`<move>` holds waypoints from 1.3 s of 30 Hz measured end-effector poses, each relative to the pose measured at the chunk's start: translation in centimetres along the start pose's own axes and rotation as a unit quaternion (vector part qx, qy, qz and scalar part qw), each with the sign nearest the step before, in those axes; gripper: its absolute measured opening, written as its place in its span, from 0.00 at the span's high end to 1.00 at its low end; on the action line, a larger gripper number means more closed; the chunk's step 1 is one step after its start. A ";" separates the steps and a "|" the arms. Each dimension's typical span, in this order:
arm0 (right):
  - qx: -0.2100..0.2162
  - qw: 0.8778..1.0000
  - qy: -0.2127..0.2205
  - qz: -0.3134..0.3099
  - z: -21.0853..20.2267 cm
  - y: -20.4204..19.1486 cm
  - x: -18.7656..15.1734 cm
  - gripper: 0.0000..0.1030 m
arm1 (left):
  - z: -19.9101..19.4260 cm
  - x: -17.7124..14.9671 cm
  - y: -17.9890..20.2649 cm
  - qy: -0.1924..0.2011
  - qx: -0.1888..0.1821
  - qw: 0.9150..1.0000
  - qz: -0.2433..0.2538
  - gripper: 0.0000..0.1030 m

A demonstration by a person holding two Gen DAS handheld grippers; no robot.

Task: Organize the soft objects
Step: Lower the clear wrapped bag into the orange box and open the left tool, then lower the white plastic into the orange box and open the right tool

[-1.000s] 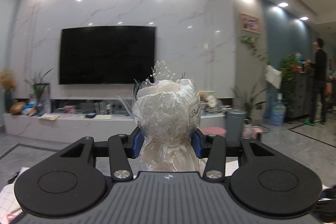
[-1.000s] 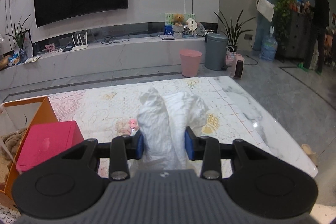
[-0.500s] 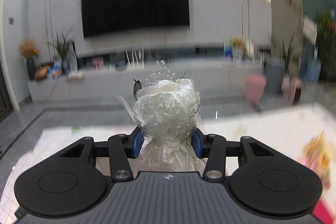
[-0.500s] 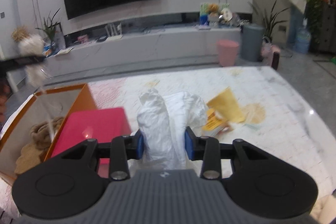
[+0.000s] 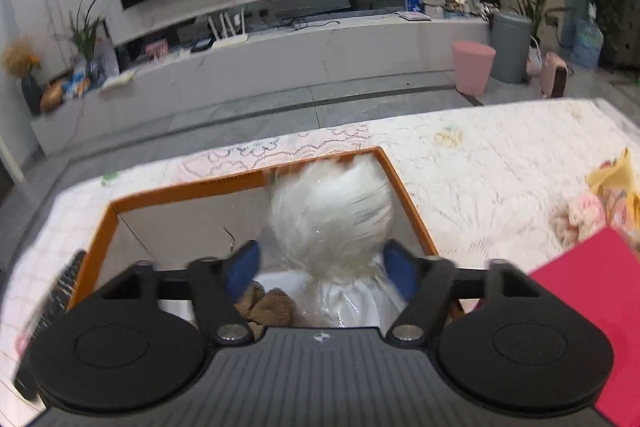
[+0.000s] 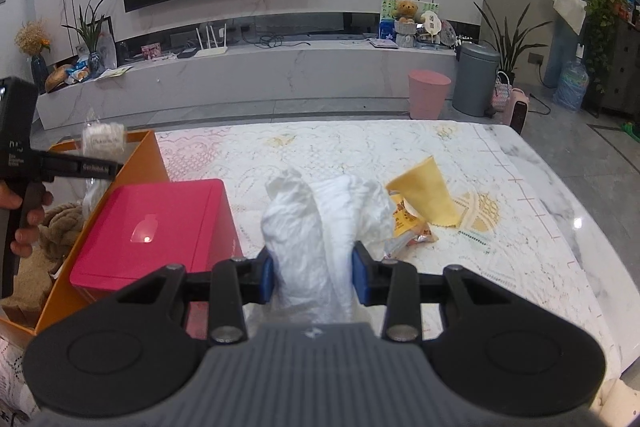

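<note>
Your left gripper (image 5: 320, 267) has its blue jaws spread wide, with the wrapped white bouquet (image 5: 332, 215) between them but a gap showing on the left side, so you are not pinching it; your right gripper (image 6: 313, 277) has its jaws pressed onto a crumpled white cloth (image 6: 320, 223), which stands up between the pads.

Going from the biggest thing down: the table (image 6: 560, 195) under you carries a pale lace-patterned cover; at its left end sits the orange-rimmed box (image 5: 404, 195), open at the top, and your left gripper hangs over it with the bouquet blurred above its interior; whether the bouquet touches anything inside you cannot tell from either view. Just beside the box on its right lies the pink case (image 6: 152, 227), flat and closed; your cloth is held right next to its near right corner. A brown plush toy (image 5: 266, 307) lies in the box below your left jaws. Beyond the cloth, on the table cover, a yellow paper cone (image 6: 428, 197) rests with small wrapped items at its base.
</note>
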State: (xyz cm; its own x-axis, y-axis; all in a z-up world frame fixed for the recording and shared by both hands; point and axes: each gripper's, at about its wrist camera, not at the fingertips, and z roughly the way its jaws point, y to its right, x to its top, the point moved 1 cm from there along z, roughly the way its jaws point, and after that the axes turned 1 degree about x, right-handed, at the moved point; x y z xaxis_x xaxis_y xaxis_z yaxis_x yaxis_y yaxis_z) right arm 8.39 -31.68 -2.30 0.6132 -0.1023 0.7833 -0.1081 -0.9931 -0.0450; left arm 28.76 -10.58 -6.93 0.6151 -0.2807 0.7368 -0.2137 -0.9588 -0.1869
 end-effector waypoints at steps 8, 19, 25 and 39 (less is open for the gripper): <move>0.001 1.000 -0.009 -0.006 -0.2 -0.5 -0.3 0.64 | -3.0 0.5 -3.7 -0.029 -0.005 0.992 -0.121 0.12; 0.054 0.998 0.025 -0.016 -3.9 -5.1 3.0 0.66 | -11.3 -1.8 -10.0 0.044 0.077 0.991 -0.096 0.11; 0.091 0.993 0.060 -0.047 -4.6 -11.0 6.4 0.66 | -12.2 -1.8 -14.4 0.057 0.075 0.985 -0.141 0.11; 0.173 0.971 -0.036 -0.158 10.4 -29.0 11.0 0.66 | -8.9 -3.9 -21.6 0.002 0.165 0.969 -0.183 0.14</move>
State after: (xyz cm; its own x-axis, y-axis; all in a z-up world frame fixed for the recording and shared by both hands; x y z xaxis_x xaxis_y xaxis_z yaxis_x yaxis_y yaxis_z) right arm 26.43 -4.63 1.18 0.6279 0.2201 0.7466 0.3562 -0.9341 -0.0242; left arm 24.19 11.58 -0.01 0.6013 0.0811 0.7949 0.2731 -0.9558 -0.1090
